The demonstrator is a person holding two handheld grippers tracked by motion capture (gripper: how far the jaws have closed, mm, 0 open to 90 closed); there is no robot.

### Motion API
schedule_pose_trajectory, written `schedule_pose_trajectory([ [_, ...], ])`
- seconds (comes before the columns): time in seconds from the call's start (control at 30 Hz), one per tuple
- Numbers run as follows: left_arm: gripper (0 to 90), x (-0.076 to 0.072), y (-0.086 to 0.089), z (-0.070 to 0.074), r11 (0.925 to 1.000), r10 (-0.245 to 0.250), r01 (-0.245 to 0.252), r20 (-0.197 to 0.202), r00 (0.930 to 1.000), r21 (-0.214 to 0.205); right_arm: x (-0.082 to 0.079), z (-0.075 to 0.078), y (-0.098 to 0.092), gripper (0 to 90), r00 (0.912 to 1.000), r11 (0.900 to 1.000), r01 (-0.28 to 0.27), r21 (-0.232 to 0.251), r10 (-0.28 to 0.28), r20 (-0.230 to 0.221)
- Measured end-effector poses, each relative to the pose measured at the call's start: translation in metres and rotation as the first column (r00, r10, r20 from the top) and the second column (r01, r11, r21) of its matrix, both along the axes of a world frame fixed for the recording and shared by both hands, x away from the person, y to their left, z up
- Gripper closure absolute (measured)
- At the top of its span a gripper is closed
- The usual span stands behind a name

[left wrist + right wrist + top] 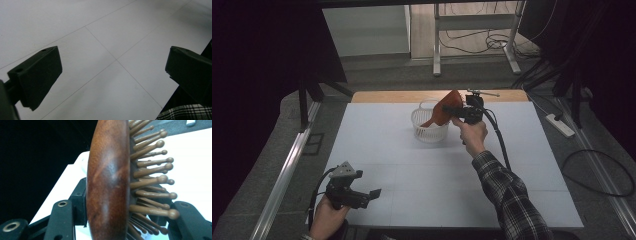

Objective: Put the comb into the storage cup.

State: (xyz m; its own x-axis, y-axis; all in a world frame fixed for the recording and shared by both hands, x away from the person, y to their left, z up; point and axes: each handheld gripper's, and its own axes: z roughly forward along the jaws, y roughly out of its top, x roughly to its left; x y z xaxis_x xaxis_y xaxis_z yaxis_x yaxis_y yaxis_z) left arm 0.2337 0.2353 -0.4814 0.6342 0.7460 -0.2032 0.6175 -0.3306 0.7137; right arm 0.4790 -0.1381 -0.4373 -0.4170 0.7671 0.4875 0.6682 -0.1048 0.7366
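A white slotted plastic basket (430, 127) stands on the far middle of the white table (412, 165), just before the bare wooden strip at the table's far edge. A reddish-brown wooden hairbrush (445, 111) leans into it, its lower end down inside the basket and its broad head sticking up past the rim toward the right gripper (455, 111). In the right gripper view the hairbrush (108, 182) stands between the two black jaws: its smooth rounded back lies against the left jaw, while the ball-tipped wooden pins (150, 177) point toward the right jaw, whose pad sits just beside the pin tips; whether it presses on them cannot be told. The jaws stand only slightly apart, about the brush's thickness. The left gripper (371, 194) rests low at the near left corner of the table, well apart from the basket; its jaws are spread wide with nothing between them, just bare tabletop (105, 50) below.
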Motion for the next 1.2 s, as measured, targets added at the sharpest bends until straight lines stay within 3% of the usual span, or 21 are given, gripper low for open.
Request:
schedule_pose_trajectory([
  [0.4,0.7,0.0005,0.0001,-0.0001,1.0000,-0.002,0.002,-0.003,1.0000,-0.001,0.0002,-0.0019,0.0021,40.3,0.9998,0.9990,-0.013,-0.043,0.013,0.013],
  [0.83,0.7,0.0006,0.0002,-0.0002,1.0000,-0.004,0.004,-0.004,1.0000,-0.002,0.0009,-0.0027,0.0012,37.9,0.9995,0.9988,-0.030,-0.040,0.030,0.004],
  [1.2,0.7,0.0008,-0.0001,-0.0002,1.0000,-0.006,0.006,-0.006,1.0000,0.000,0.0008,-0.0041,0.0048,28.2,0.9983,0.9968,-0.059,-0.055,0.059,0.000],
])
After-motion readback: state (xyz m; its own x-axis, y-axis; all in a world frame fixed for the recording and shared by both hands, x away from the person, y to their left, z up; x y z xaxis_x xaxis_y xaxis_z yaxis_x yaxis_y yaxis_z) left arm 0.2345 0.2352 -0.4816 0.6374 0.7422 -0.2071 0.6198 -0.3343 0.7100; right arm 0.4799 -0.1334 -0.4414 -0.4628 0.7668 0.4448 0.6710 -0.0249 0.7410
